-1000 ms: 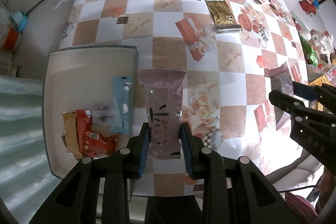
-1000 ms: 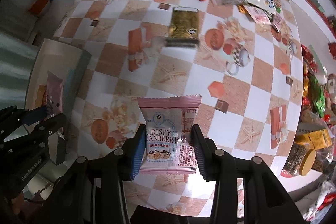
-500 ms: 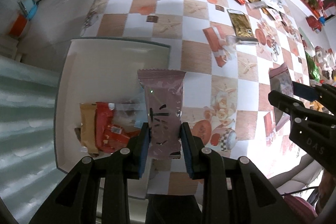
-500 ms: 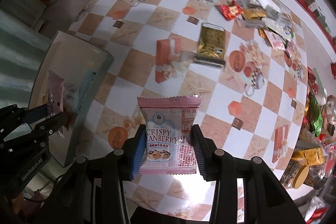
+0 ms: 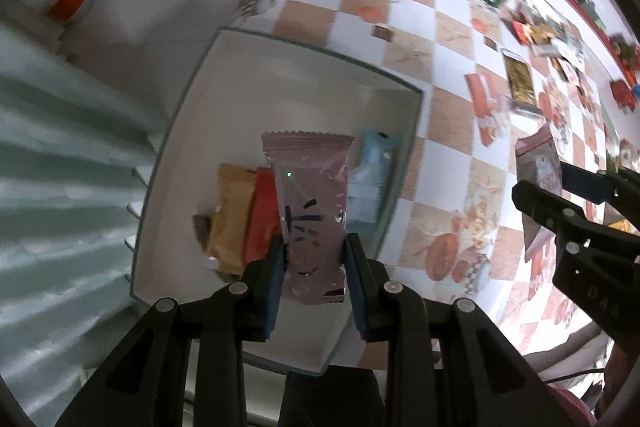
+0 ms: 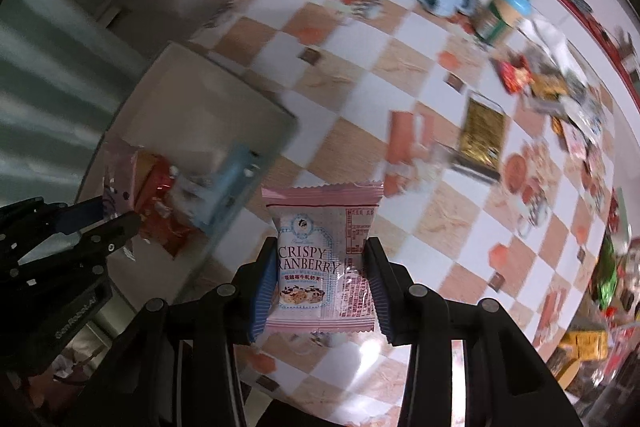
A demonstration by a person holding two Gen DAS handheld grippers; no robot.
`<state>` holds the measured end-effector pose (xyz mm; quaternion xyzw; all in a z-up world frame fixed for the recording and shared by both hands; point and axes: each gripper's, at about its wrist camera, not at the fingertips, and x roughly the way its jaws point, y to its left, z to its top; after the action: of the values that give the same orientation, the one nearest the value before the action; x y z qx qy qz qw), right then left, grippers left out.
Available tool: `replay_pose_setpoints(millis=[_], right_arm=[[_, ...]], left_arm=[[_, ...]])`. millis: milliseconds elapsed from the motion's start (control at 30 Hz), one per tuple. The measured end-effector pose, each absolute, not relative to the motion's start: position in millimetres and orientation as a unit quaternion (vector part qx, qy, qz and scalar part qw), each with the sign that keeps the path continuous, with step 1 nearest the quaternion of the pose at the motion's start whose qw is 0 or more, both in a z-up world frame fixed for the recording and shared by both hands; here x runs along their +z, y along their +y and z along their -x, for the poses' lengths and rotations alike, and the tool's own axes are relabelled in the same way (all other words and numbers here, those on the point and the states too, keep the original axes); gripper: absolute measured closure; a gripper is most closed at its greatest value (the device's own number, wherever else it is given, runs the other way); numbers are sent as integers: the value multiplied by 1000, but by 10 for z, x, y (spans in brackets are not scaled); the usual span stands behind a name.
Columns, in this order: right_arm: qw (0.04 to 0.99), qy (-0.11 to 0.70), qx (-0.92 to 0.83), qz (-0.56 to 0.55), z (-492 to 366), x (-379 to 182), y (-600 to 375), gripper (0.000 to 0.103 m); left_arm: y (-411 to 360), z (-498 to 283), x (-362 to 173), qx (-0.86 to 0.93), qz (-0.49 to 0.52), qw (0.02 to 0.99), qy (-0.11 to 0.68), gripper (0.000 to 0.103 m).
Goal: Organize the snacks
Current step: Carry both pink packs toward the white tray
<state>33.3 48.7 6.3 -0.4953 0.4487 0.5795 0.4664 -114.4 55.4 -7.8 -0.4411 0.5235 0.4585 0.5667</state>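
Mauve pack [image 5: 310,211] pinched tight in left fingers [image 5: 314,279], now over the white tray [image 5: 280,67], ready to drop by orange pack [image 5: 230,219]. A second ago over the checked surface [image 5: 452,163]. Pink pack [image 6: 324,263] squeezed in right fingers [image 6: 322,291], near tray edge, waiting its turn.

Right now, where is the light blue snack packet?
The light blue packet lies inside the white bin at the table's edge, against the wall nearest the checkered tablecloth, just right of the pink packet that the left gripper holds.
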Motion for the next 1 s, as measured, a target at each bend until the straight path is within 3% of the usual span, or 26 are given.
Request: replay_pose_setpoints(millis=[300, 1000], right_arm=[[439, 432, 601, 509, 113, 44, 650, 59], [394, 501, 597, 487, 583, -368, 1048, 59]], left_arm=[[605, 1517, -112, 483, 460, 547, 506, 71], [827, 1676, -507, 476, 474, 526, 522, 71]])
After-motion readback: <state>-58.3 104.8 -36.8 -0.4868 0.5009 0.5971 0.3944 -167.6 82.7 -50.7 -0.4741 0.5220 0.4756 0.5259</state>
